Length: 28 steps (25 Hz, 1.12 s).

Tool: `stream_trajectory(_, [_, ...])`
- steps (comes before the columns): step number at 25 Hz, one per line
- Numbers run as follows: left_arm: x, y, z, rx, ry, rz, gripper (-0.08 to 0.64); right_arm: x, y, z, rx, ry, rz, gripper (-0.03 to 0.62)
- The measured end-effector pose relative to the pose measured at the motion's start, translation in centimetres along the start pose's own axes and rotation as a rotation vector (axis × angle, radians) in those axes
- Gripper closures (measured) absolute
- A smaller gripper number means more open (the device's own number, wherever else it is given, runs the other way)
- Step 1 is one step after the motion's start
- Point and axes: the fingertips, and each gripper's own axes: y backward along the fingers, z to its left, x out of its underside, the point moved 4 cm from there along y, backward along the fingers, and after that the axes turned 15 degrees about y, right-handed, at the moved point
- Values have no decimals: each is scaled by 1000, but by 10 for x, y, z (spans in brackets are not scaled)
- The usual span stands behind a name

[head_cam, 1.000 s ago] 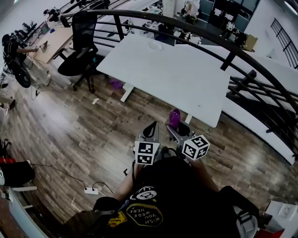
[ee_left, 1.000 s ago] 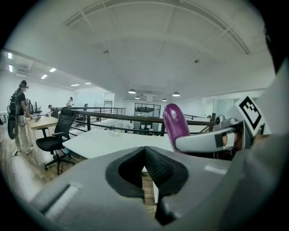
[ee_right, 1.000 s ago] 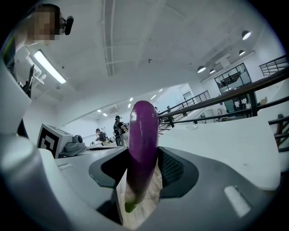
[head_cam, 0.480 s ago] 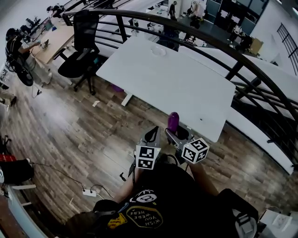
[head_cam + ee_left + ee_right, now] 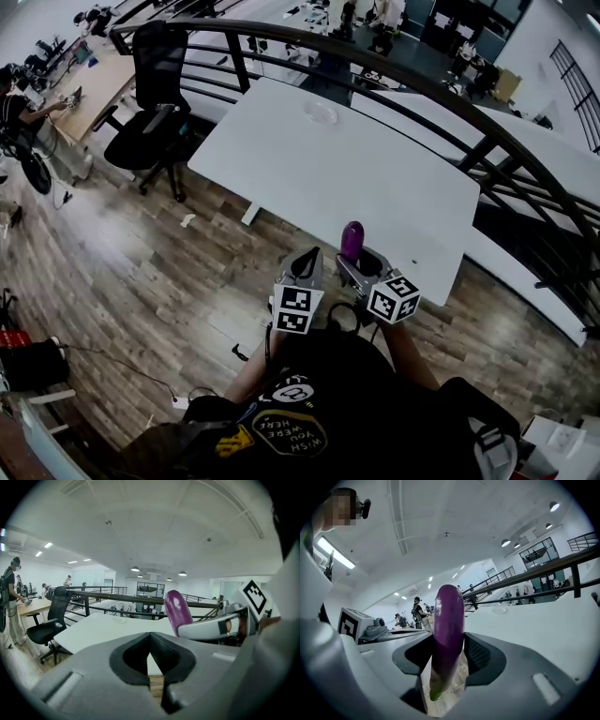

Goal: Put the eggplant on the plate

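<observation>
A purple eggplant [image 5: 448,630] stands upright between the jaws of my right gripper [image 5: 449,660], which is shut on its lower part, green stem end down. In the head view the eggplant [image 5: 352,240] sticks up from the right gripper [image 5: 357,260] at the near edge of the white table [image 5: 375,178]. My left gripper [image 5: 307,257] hangs beside it over the wooden floor. Its pads meet in the left gripper view [image 5: 150,641], with nothing between them. A clear glass plate [image 5: 320,114] lies at the table's far side, also seen as the plate [image 5: 119,619] and the plate [image 5: 501,611].
A black railing [image 5: 450,94] curves behind the table. A black office chair [image 5: 150,112] stands left of the table, with wooden desks and people beyond it. A cable and power strip [image 5: 178,398] lie on the floor at my left.
Both grippers have moved forward with me toward the white table, the eggplant still in the right one. The table's near edge now lies just ahead of the jaws.
</observation>
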Motion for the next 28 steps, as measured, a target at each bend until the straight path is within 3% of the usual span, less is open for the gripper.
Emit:
stream_trajectory(5, [-38, -26, 40, 46, -10, -26, 555, -31, -44, -15, 38, 34, -43, 388])
stream_trajectory(11, [-43, -52, 67, 88, 11, 22, 555, -31, -69, -23, 99, -9, -25, 388])
stream_trajectory(16, [-45, -75, 82, 93, 25, 38, 555, -19, -95, -39, 87, -40, 25, 388])
stream_trajectory(22, [-81, -109, 124, 48, 25, 39, 555, -45, -151, -72, 57, -31, 35, 388])
stream_trajectory(28, [-107, -158, 145, 75, -5, 70, 555, -72, -186, -117, 29, -8, 5, 388])
